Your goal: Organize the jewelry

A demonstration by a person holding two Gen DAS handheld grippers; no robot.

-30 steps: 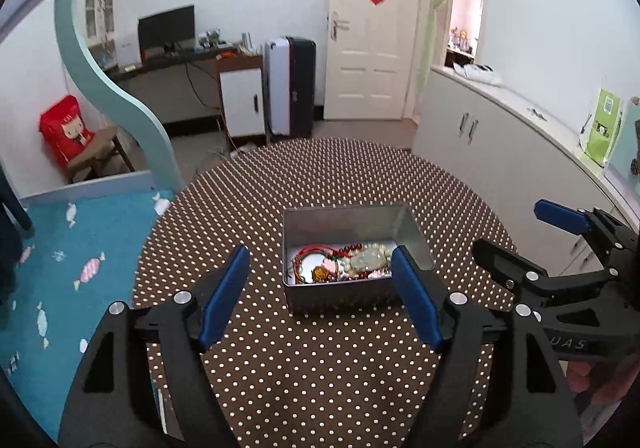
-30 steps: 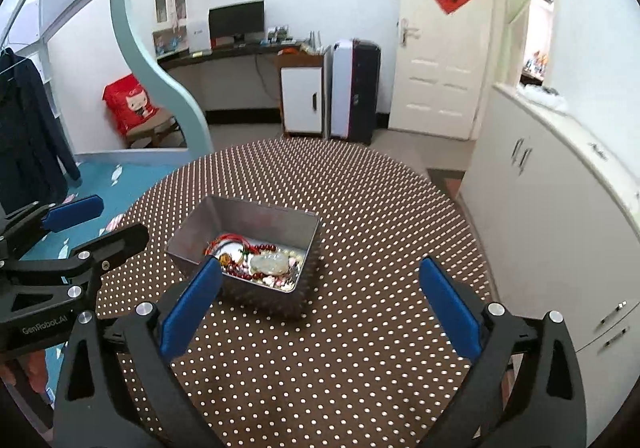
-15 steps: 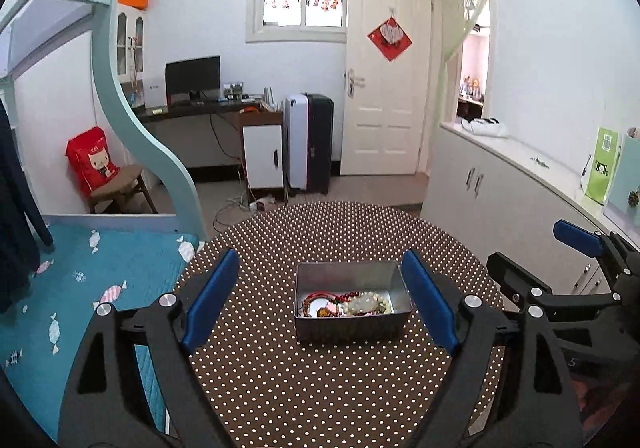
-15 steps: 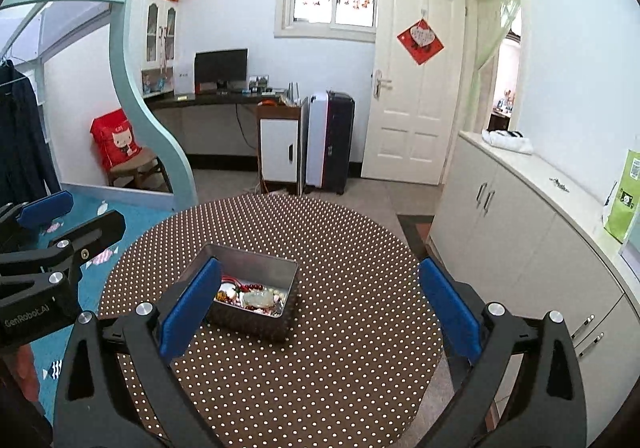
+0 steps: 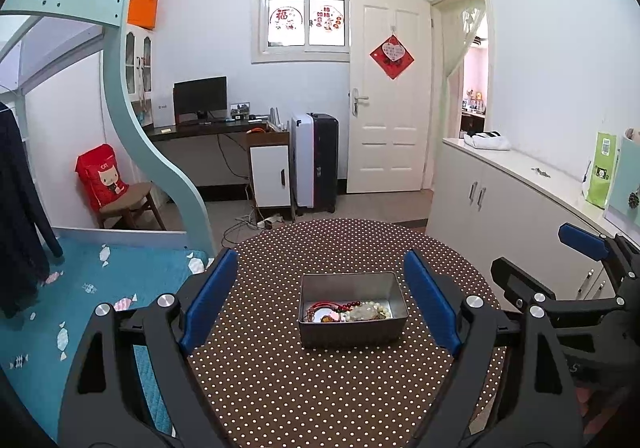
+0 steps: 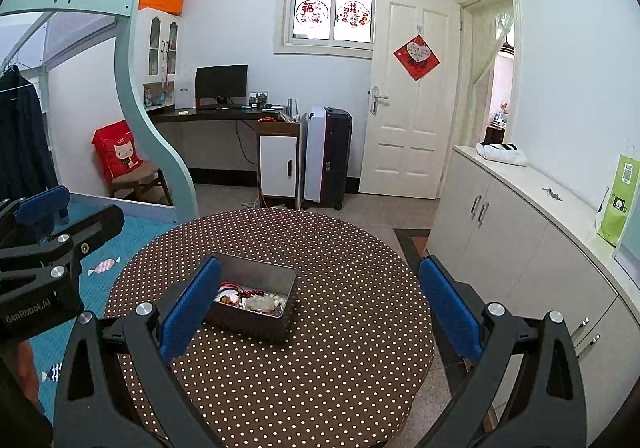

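Observation:
A grey metal box [image 5: 352, 331] stands in the middle of a round brown polka-dot table [image 5: 320, 388]. Inside lie jewelry pieces [image 5: 348, 312]: red cord, dark red beads, pale beads and a white pendant. The box also shows in the right wrist view [image 6: 256, 318], with the jewelry [image 6: 252, 300] in it. My left gripper [image 5: 320, 304] is open and empty, held high above and in front of the box. My right gripper [image 6: 320, 304] is open and empty, high above the table to the right of the box.
A white cabinet run [image 6: 520, 232] stands to the right of the table with a green packet [image 6: 620, 200] on top. A blue bed [image 5: 60, 288] with a curved teal frame [image 5: 152, 152] lies to the left. A desk, suitcase and door stand at the far wall.
Both grippers have risen and drawn back from the box, which now looks smaller and farther below. Both stay open and empty. The box has not moved.

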